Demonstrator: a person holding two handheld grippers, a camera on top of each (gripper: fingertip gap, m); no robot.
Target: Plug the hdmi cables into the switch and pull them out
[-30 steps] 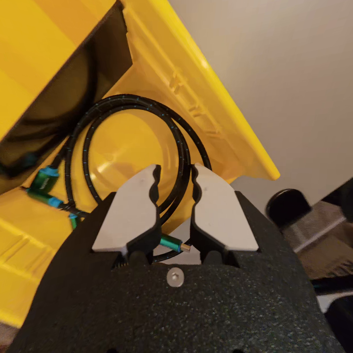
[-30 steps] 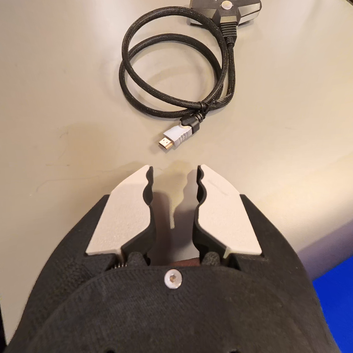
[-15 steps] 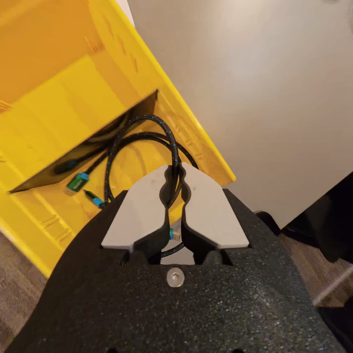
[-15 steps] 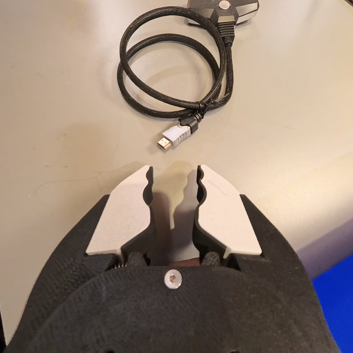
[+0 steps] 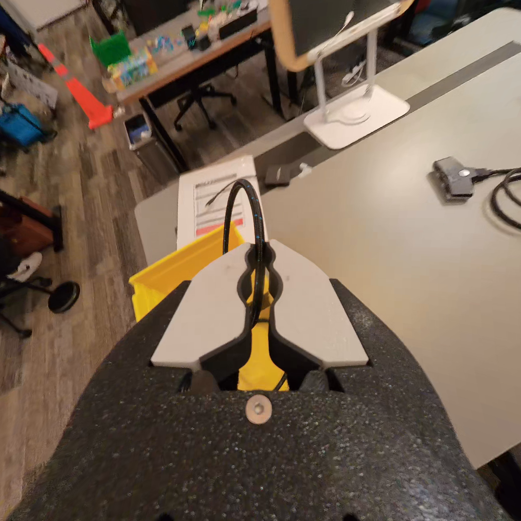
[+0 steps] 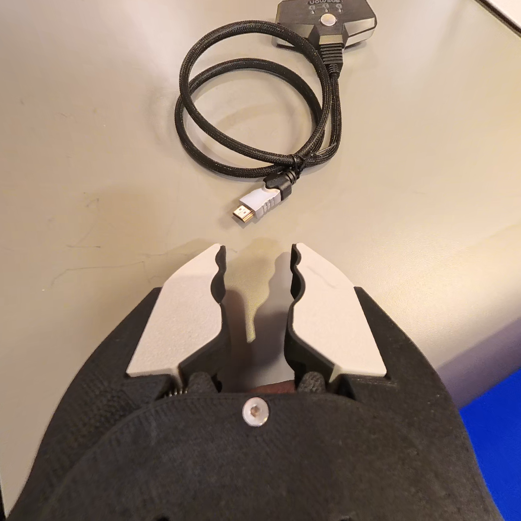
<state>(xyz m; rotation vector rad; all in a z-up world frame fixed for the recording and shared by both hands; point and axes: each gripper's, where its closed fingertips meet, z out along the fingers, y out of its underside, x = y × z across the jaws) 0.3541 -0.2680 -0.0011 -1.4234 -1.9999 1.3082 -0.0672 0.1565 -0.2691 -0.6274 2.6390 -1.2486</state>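
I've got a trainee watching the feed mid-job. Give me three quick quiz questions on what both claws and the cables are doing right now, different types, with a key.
1. True or false: the left claw is shut on a black cable with blue flecks.
2. Multiple choice: where does the white plug lie? A) inside the yellow bin; B) on the table, just ahead of the open right claw; C) pushed into the switch.
3. Fill in: the black cable coiled on the table runs from the white plug to the ____.

Key: 1 true; 2 B; 3 switch.
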